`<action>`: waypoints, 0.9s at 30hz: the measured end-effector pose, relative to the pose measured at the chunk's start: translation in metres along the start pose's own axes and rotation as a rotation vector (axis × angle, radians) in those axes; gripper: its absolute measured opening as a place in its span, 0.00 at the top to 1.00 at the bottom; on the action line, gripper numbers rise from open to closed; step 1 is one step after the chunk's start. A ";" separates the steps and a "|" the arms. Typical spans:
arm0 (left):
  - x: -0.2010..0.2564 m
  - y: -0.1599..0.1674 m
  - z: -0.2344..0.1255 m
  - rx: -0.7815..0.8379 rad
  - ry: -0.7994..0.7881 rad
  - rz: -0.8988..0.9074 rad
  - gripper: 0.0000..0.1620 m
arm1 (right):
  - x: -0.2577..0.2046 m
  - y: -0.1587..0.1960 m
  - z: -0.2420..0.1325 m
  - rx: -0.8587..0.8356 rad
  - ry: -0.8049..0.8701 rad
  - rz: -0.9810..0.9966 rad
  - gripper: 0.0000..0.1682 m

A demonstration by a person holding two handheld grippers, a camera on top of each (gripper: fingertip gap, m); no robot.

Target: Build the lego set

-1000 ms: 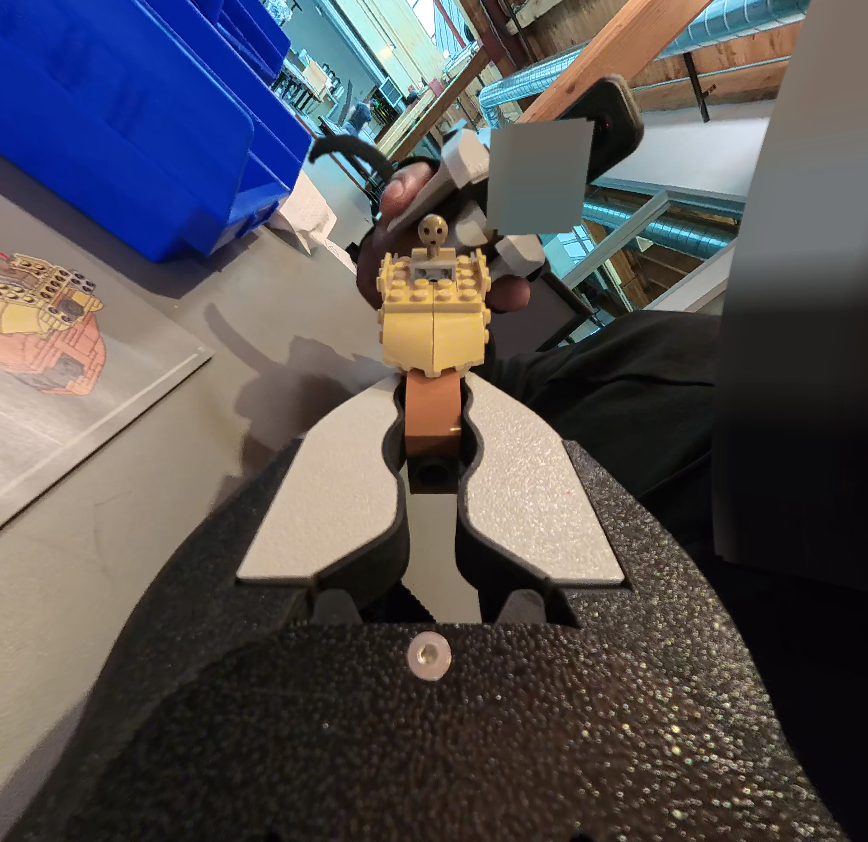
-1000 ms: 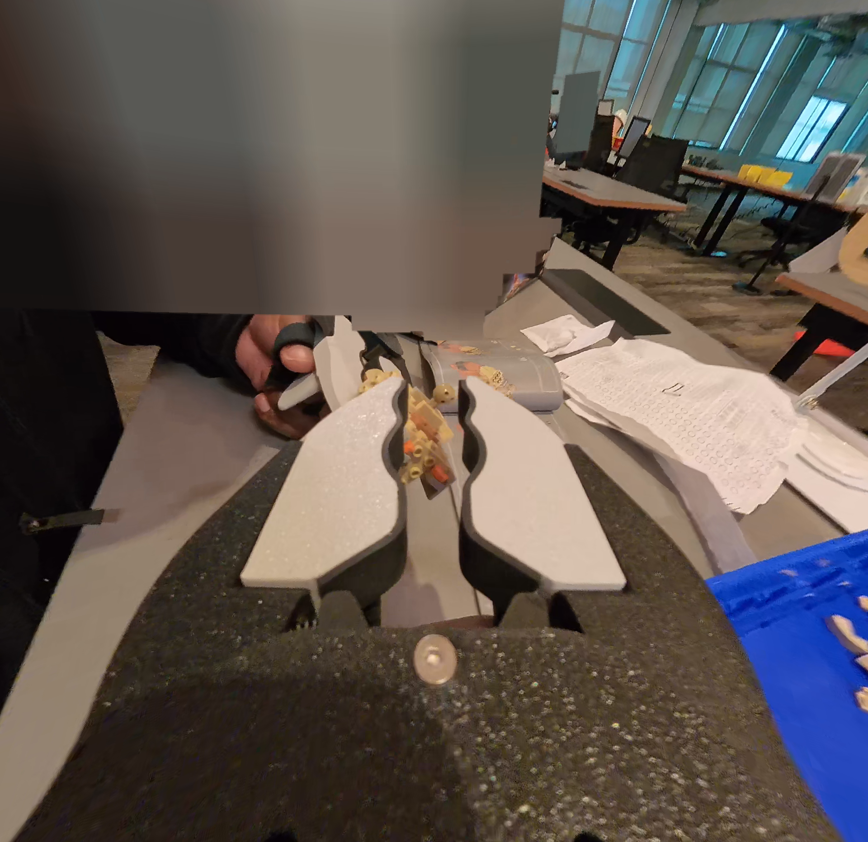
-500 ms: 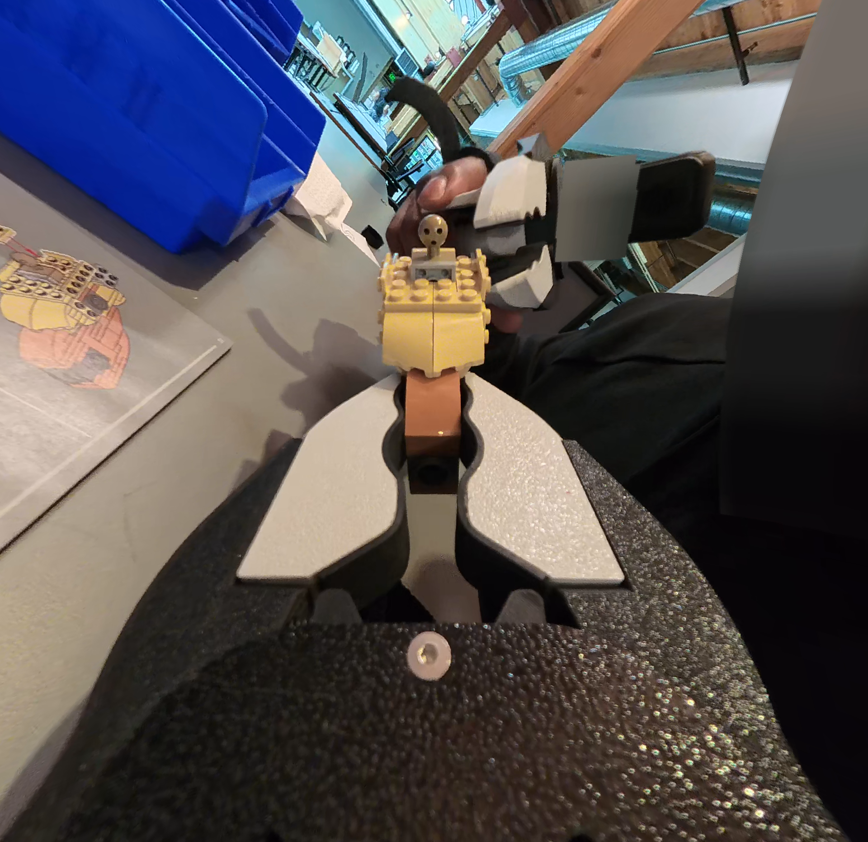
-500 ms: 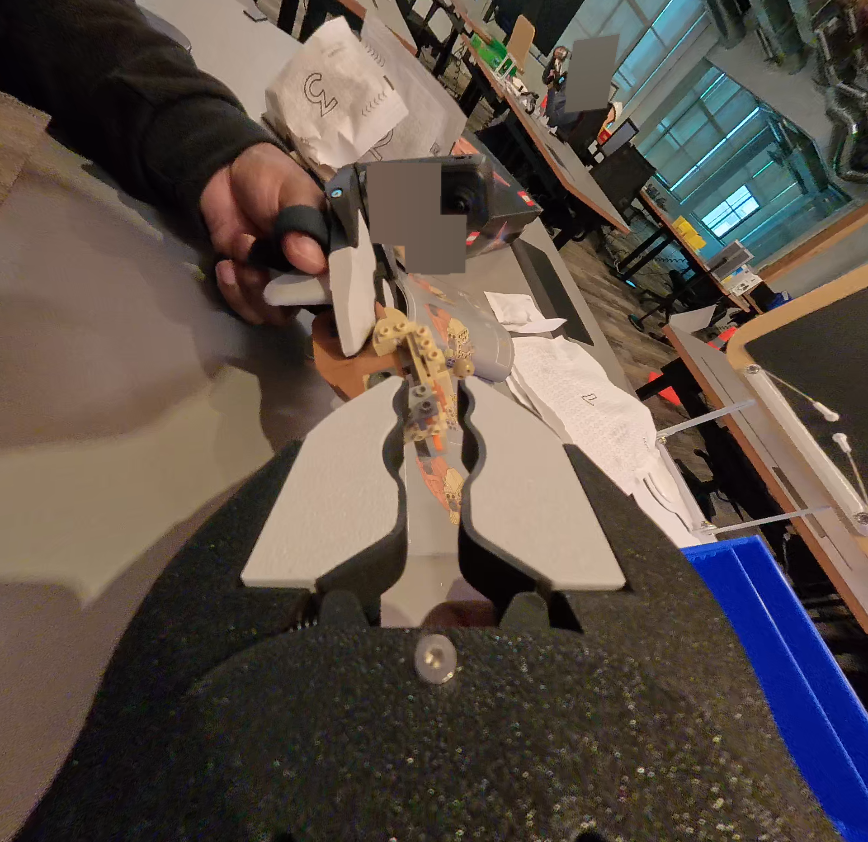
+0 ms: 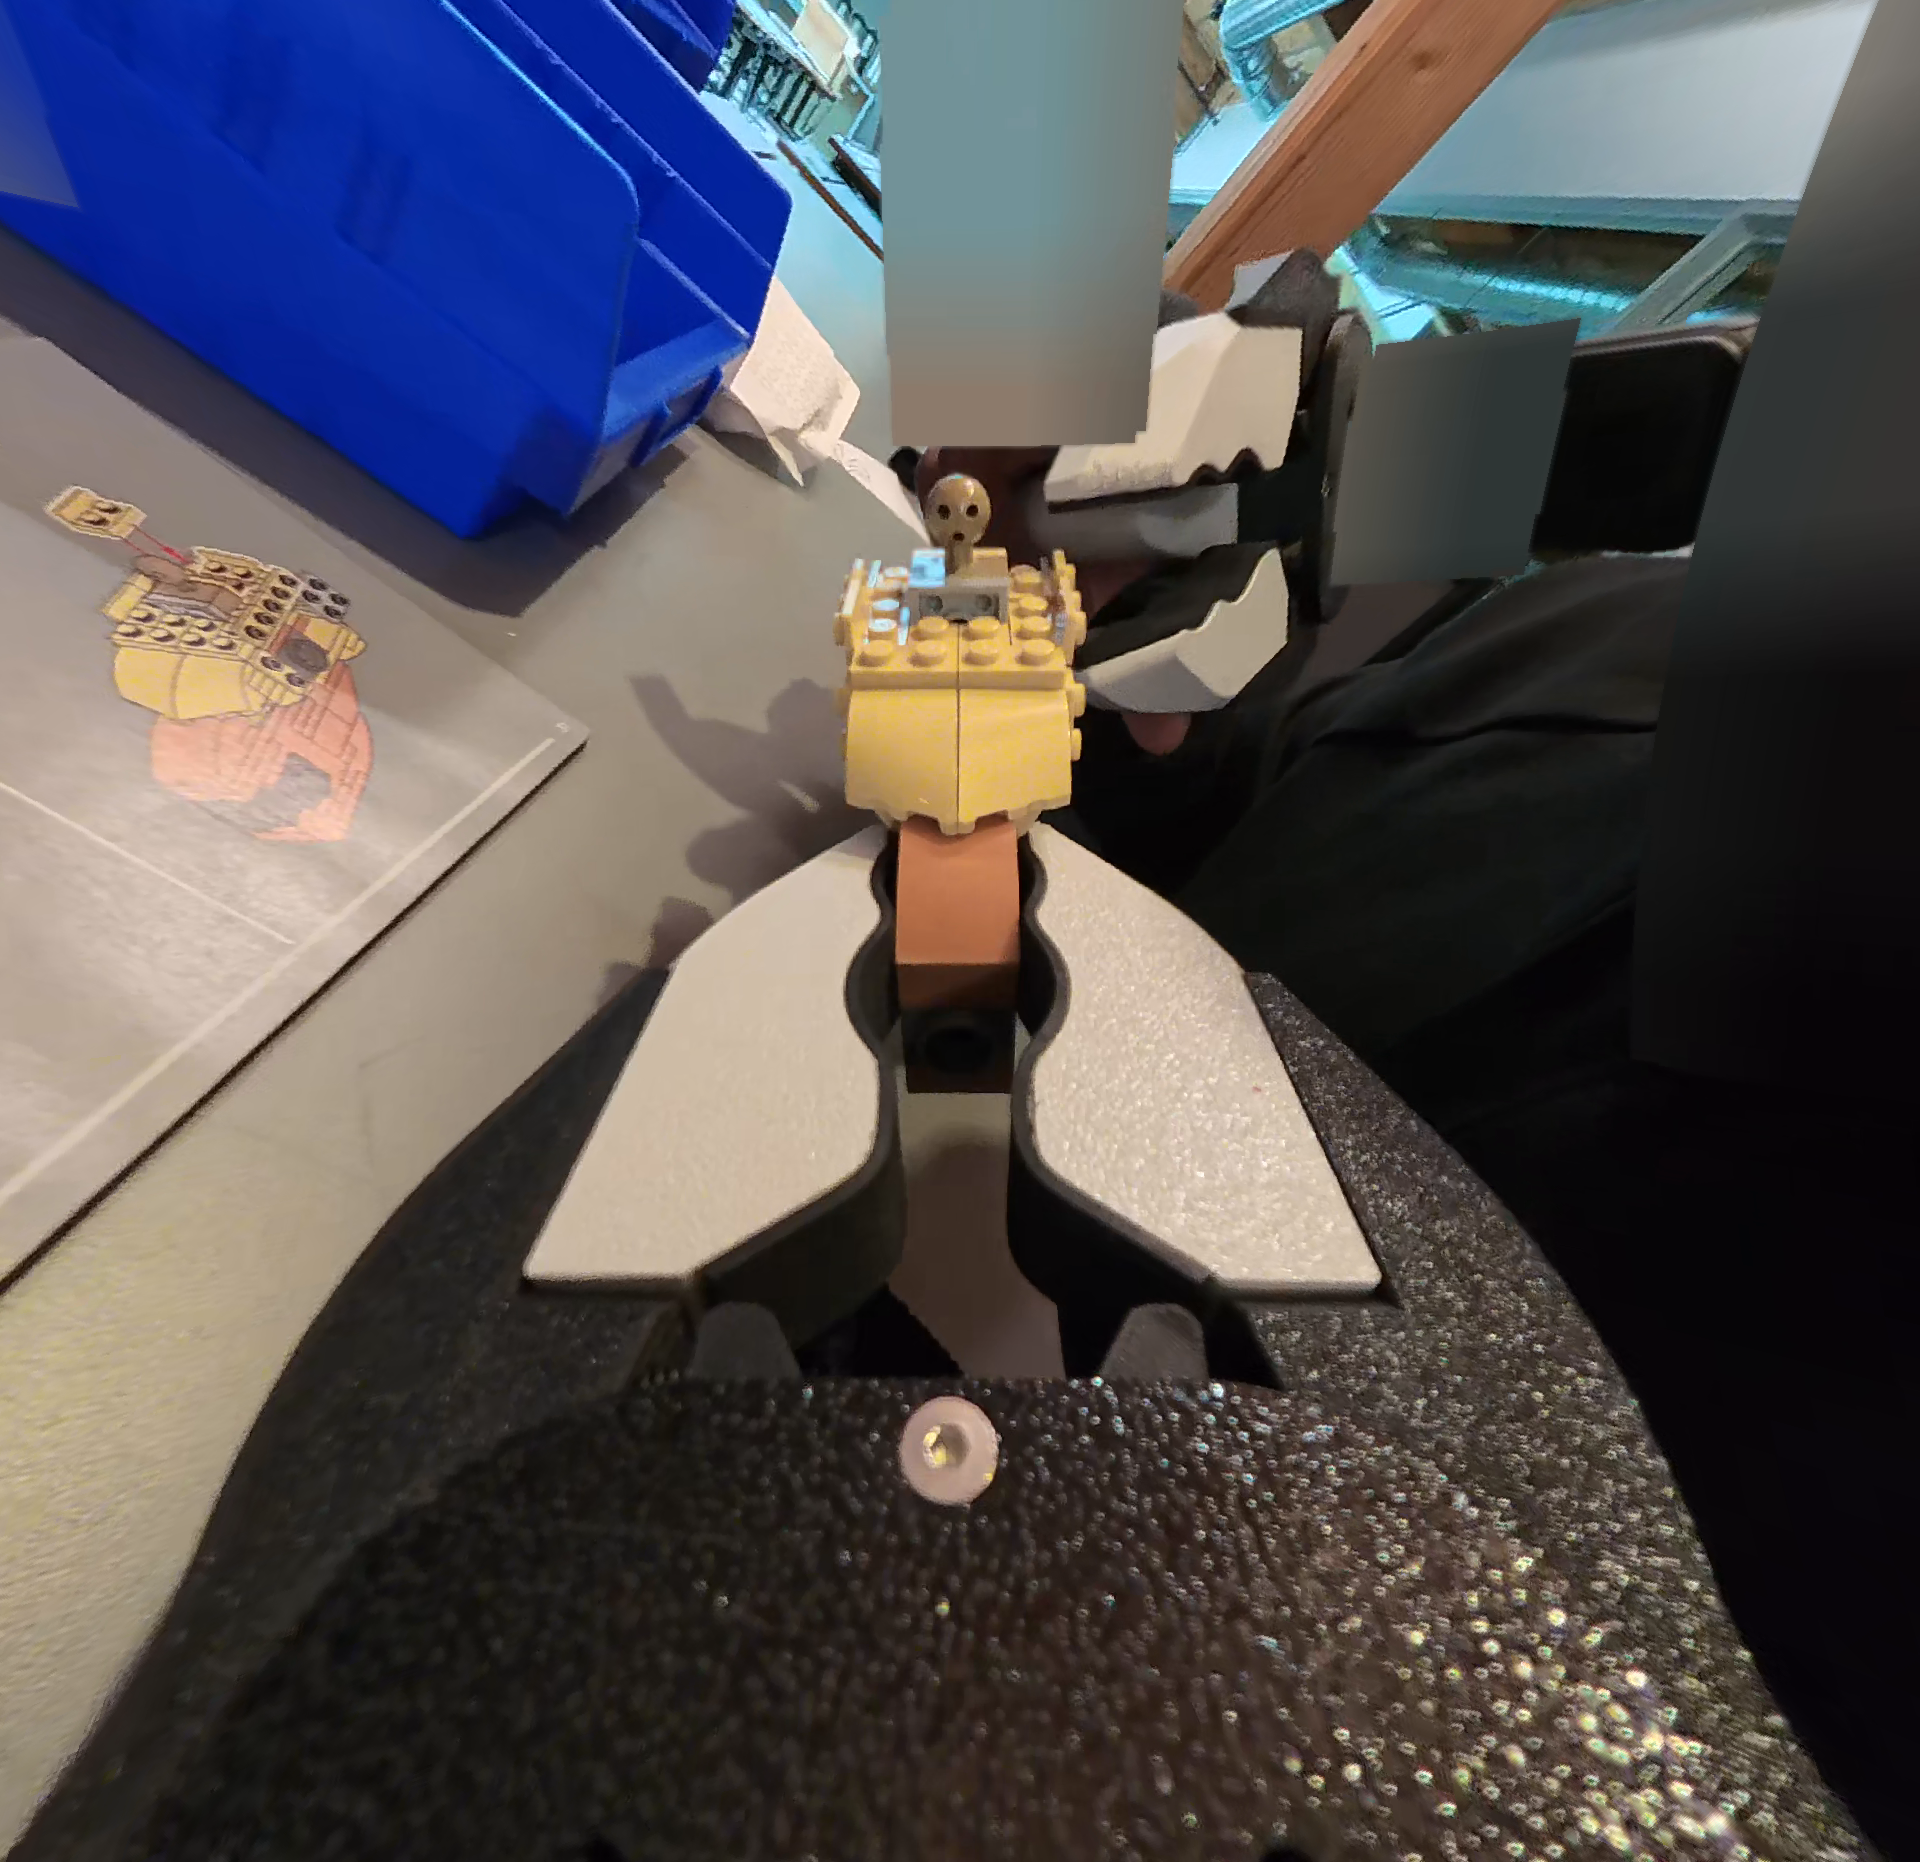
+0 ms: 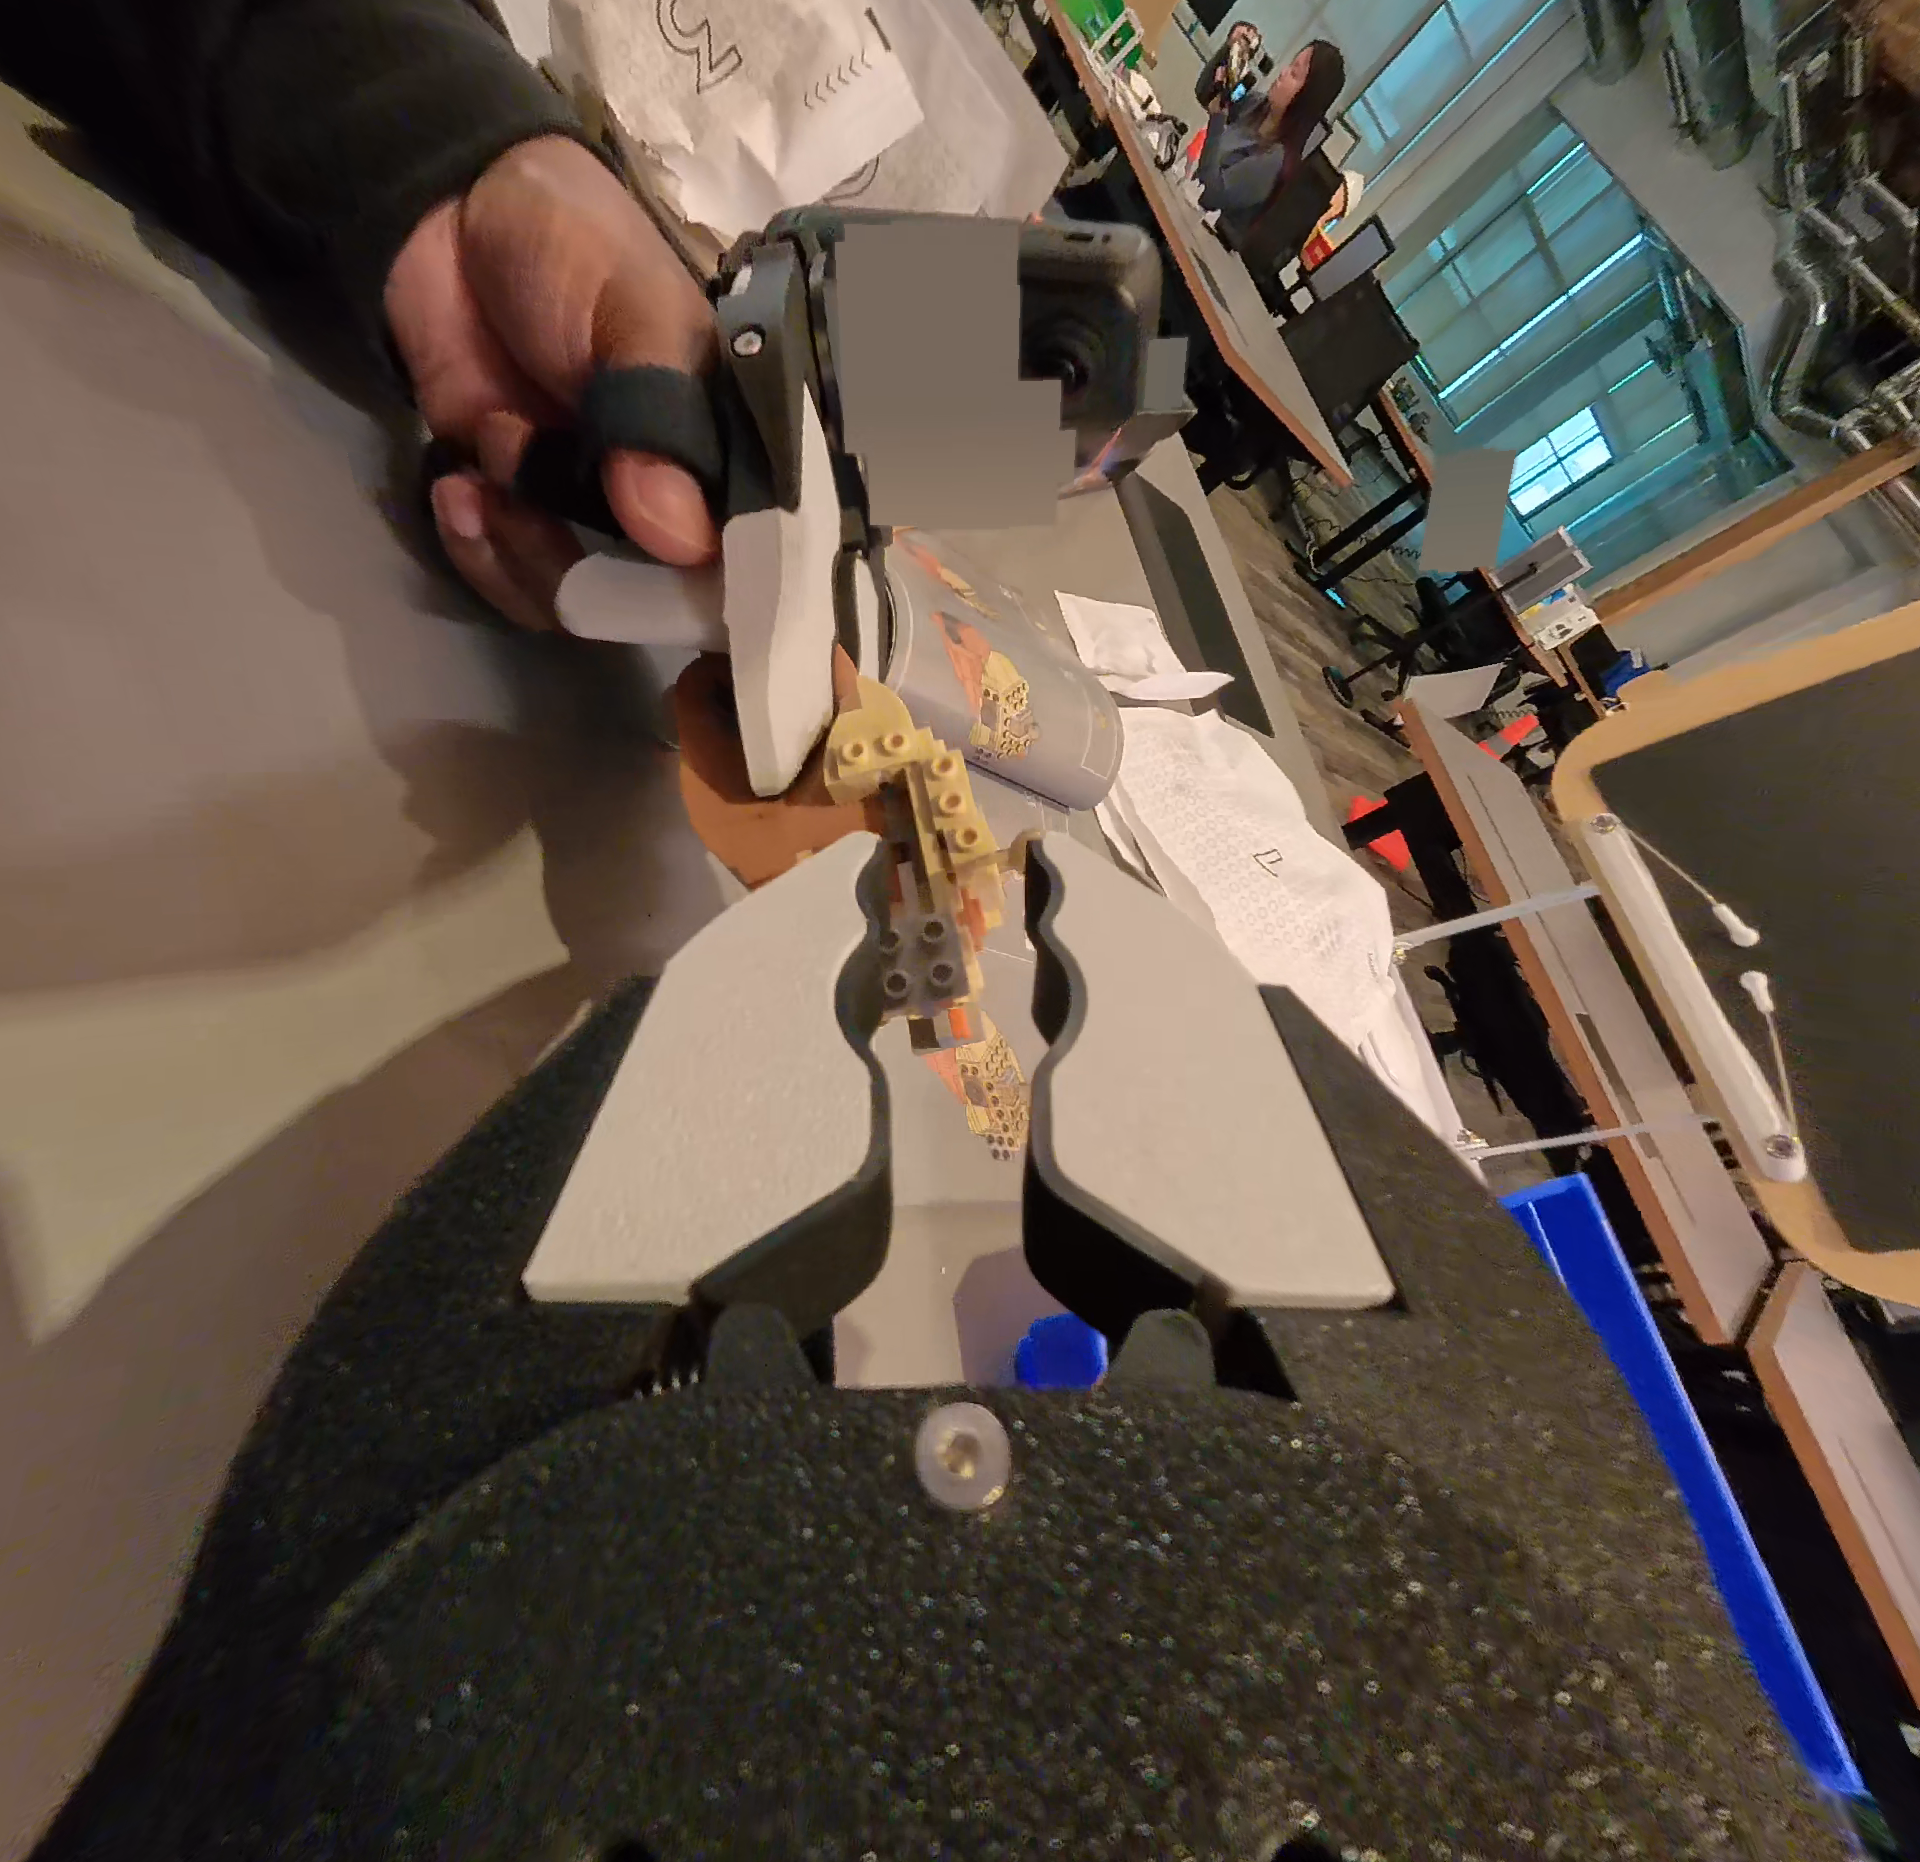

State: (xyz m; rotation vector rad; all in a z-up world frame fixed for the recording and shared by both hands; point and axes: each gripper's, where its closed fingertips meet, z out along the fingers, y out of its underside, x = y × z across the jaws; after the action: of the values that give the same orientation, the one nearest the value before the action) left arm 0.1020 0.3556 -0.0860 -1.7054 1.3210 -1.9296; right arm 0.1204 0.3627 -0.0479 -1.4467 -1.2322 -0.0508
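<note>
My left gripper (image 5: 961, 856) is shut on the brown base (image 5: 954, 913) of a Lego model. The model's tan body (image 5: 958, 732) stands up beyond the fingertips, with a small grey piece and a round tan knob (image 5: 956, 508) on top. My right gripper (image 6: 951, 867) is open. The model's tan plate (image 6: 925, 784) and a dark grey studded brick (image 6: 920, 965) lie between its fingers. In the left wrist view the right gripper (image 5: 1091, 586) reaches in from the right, its jaws apart at the model's right side. In the right wrist view a hand holds the left gripper's white fingers (image 6: 779, 649).
An instruction booklet (image 5: 208, 773) lies open on the grey table (image 5: 623, 586) to the left, with blue bins (image 5: 364, 202) behind it. In the right wrist view there are crumpled white papers (image 6: 1247, 877), a blue bin (image 6: 1662, 1449) at the right and a seated person (image 6: 1257, 119) far off. My hands' fingertips stand some 5 centimeters from each other.
My right gripper has swung round and closed in on the model, whose end now sits between its fingers. My left gripper has kept its hold and stayed nearly still.
</note>
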 end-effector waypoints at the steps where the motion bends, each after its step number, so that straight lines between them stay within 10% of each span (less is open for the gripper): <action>1: -0.001 0.001 0.000 -0.006 -0.012 0.006 0.89 | 0.000 0.001 0.001 -0.004 0.003 -0.008 0.86; 27: -0.017 0.010 -0.002 -0.060 -0.147 0.023 0.89 | -0.008 0.016 0.016 -0.034 -0.024 -0.040 0.93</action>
State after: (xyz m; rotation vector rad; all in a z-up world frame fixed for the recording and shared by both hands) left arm 0.1018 0.3626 -0.1041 -1.8137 1.3506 -1.7320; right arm 0.1182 0.3729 -0.0696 -1.4555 -1.2855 -0.0819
